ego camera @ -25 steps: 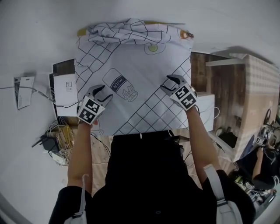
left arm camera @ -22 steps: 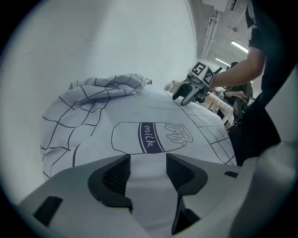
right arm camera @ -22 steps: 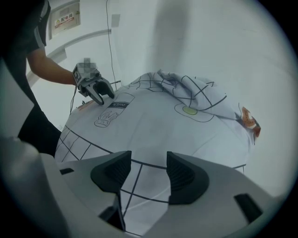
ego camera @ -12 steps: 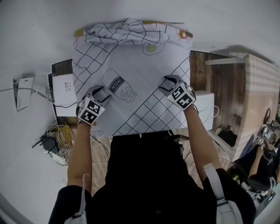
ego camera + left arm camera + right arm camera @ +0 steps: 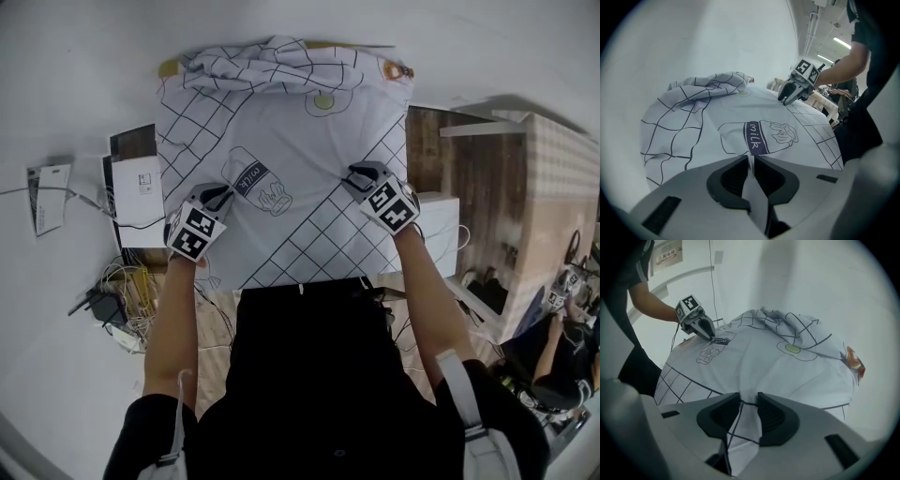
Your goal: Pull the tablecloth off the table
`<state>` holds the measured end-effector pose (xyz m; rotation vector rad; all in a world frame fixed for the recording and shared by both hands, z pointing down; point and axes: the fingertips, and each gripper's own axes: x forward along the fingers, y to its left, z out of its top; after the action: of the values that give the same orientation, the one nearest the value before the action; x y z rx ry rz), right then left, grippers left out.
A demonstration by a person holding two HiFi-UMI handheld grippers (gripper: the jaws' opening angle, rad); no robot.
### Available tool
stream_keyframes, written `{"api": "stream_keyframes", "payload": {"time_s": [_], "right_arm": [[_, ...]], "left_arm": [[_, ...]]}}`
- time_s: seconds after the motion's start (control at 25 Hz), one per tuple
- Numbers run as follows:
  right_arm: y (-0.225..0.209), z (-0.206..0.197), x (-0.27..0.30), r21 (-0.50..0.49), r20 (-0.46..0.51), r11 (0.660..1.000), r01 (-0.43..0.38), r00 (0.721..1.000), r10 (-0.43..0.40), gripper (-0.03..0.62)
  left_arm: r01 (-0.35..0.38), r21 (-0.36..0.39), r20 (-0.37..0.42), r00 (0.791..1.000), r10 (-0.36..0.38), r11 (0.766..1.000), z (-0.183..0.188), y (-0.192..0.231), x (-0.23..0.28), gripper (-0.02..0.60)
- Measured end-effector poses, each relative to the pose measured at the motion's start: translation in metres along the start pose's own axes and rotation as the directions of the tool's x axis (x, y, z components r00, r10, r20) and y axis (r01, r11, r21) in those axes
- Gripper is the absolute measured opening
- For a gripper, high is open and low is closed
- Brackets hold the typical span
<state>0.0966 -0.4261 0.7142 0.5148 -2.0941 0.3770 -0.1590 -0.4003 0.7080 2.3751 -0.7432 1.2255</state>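
A pale floor and wall surround a small table (image 5: pixel 170 68), of which only a yellowish far corner peeks out. On the floor to its left lie one sheet of paper (image 5: pixel 52 192), a stack of white boxes (image 5: pixel 136 187) and one tangle of cables (image 5: pixel 127 291).

The one tablecloth (image 5: pixel 291 141), white with black grid lines, covers the whole tabletop. Its far edge is rumpled into a heap and its near edge hangs toward the person. It carries one milk bottle drawing (image 5: pixel 255 178), one fried-egg drawing (image 5: pixel 323 101) and an orange-brown print (image 5: pixel 398 71) at the far right corner.

There are two grippers, both down on the cloth's near half. The left gripper (image 5: pixel 223 197) sits just left of the milk bottle. Its jaws are closing and stand almost together, with a thin raised ridge of cloth pinched between the pads. The right gripper (image 5: pixel 356 176) sits on the gridded area to the right. Its jaws are also closing but stand wider, with a thicker fold of cloth filling the gap and touching both pads.

Further right stand one white box (image 5: pixel 441 234) and a wooden cabinet (image 5: pixel 553 206).

By my judgement the task is at its start. The grips are being taken, but the cloth has not left the table, so the whole pull toward the person remains.
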Motion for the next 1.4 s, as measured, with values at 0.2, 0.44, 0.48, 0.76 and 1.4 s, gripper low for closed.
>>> {"api": "stream_keyframes", "payload": {"time_s": [0.2,0.44,0.48,0.76,1.4], "right_arm": [[0.005,-0.001,0.000,0.030,-0.017,0.999,-0.018,1.000,0.019,0.039],[0.005,0.005,-0.014,0.099,0.052,0.995,0.007,0.999,-0.013,0.021],[0.004,0.006,-0.018,0.106,0.068,0.994,0.015,0.997,-0.022,0.020],[0.006,0.024,-0.053,0.144,0.172,0.989,0.029,0.984,-0.054,0.020],[-0.003,0.088,-0.121,0.222,0.369,0.973,0.061,0.919,-0.142,0.018]], "left_arm": [[-0.002,-0.004,-0.002,1.000,0.002,1.000,0.000,0.000,0.000,0.017],[-0.011,-0.005,0.021,1.000,0.012,1.000,0.007,-0.001,-0.006,0.011],[-0.014,-0.009,0.024,1.000,0.014,1.000,0.008,0.000,-0.009,0.011],[-0.031,-0.035,0.095,0.995,0.034,0.999,0.026,-0.002,-0.039,0.011],[-0.045,-0.128,0.313,0.946,0.083,0.991,0.081,0.017,-0.109,0.011]]}}
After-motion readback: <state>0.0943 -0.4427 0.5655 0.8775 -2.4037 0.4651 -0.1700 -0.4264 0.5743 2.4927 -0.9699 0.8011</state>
